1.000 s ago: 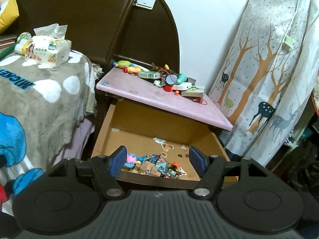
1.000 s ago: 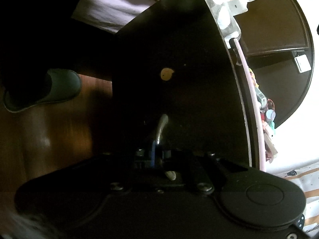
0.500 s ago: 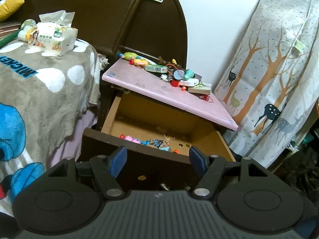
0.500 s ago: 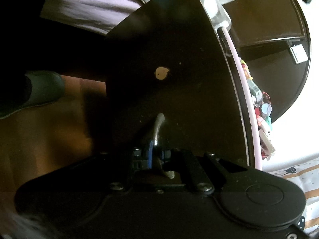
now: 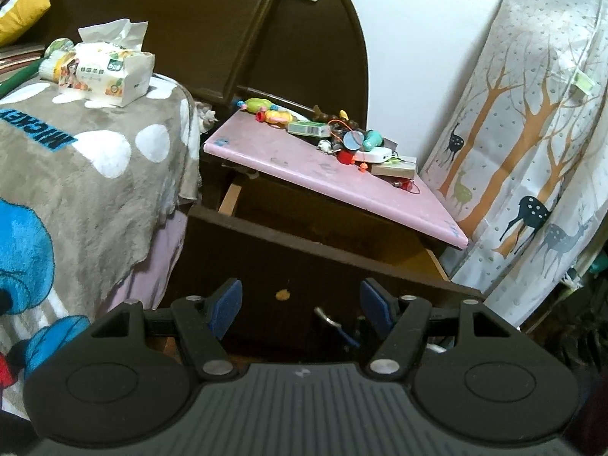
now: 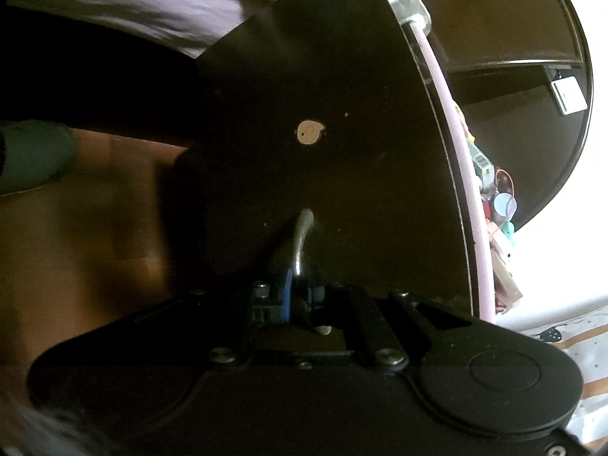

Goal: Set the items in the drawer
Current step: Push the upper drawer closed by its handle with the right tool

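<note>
The dark wooden drawer (image 5: 304, 262) of the nightstand stands partly open under the pink top (image 5: 304, 174); its inside is hidden from this angle. My right gripper (image 6: 298, 296) is shut on the drawer's metal handle (image 6: 300, 235), which also shows in the left wrist view (image 5: 325, 315). The drawer front (image 6: 342, 152) fills the right wrist view. My left gripper (image 5: 302, 307) is open and empty, held in front of the drawer front. Several small toys and items (image 5: 342, 136) lie on the pink top.
A bed with a grey cartoon blanket (image 5: 76, 174) is at the left, with a tissue pack (image 5: 106, 72) on it. A tree-print curtain (image 5: 532, 152) hangs at the right. A dark headboard (image 5: 228, 38) stands behind. A green slipper (image 6: 34, 159) lies on the wood floor.
The drawer has slid inward; its contents, visible a second ago, are now hidden behind the front. The left gripper has dropped lower relative to the drawer. The right gripper stays on the handle.
</note>
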